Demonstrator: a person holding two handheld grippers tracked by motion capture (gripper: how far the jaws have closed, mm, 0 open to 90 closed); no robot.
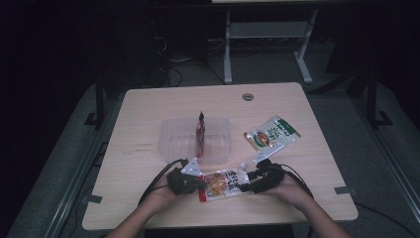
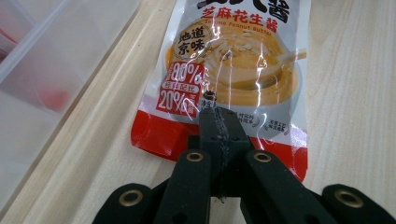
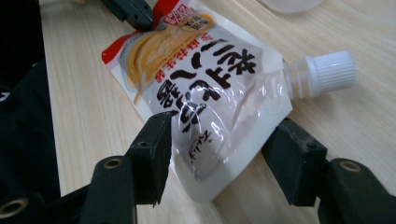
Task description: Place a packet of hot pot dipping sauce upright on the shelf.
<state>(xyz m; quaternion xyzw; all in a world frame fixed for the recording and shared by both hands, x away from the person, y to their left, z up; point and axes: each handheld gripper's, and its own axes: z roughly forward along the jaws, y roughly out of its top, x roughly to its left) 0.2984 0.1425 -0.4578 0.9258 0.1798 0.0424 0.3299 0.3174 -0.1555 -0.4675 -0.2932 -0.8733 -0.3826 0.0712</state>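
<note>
Pale wood table (image 1: 148, 114); your left gripper (image 2: 218, 122) low, jaws pinching glossy sauce pouch (image 2: 233, 70) red bottom edge; right gripper (image 3: 219, 154) jaws spread, straddling its spout end.

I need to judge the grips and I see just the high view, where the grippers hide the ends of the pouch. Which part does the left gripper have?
Observer: The left gripper is shut on the red bottom edge of the sesame peanut butter pouch.
Operator: And the right one?
Observer: The right gripper straddles the spout end, jaws apart; whether its pads touch the film I cannot tell.
Operator: Is the cap on?
Observer: Yes, the white ribbed cap is on the spout.
</note>
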